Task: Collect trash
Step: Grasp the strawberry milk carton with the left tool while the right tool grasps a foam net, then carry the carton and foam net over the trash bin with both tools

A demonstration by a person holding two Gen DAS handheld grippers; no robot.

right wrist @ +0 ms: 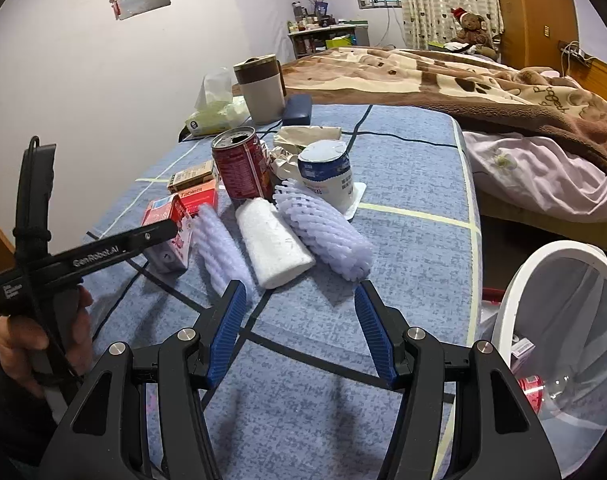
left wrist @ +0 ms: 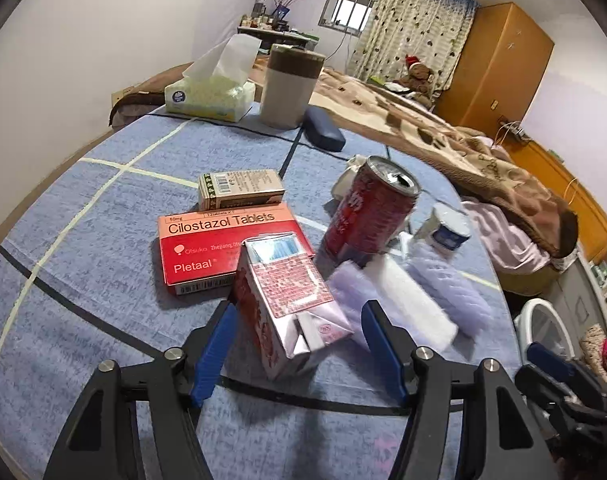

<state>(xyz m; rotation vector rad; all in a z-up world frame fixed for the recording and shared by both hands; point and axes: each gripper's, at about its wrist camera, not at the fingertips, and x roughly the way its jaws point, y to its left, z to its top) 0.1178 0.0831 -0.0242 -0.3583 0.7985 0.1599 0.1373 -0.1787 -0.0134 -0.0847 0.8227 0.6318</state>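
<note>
Left wrist view first: my left gripper [left wrist: 297, 344] has its blue pads either side of the small red-and-white drink carton [left wrist: 287, 304], which stands tilted on the blue tablecloth [left wrist: 83, 240]. The left pad looks to be at the carton's edge, the right pad stands clear of it, so I log the jaws as apart, nothing clamped yet. Just beyond the carton lie the red tablet box [left wrist: 207, 248] and a smaller box [left wrist: 239, 189]; to their right stands an opened red can [left wrist: 367, 212], then a yogurt cup [left wrist: 443, 232], two purple foam nets [left wrist: 443, 288] and a white foam roll [left wrist: 407, 300]. Right wrist view: my right gripper [right wrist: 299, 332] hangs over bare cloth with jaws apart and empty, near the foam pieces. The white bin [right wrist: 559, 320] sits off the table's right edge; a couple of small items show inside, so I judge collection started but early. Most trash remains on the table. Tissue pack [left wrist: 209, 98] and mug [left wrist: 289, 84] at the far end probably stay.
</note>
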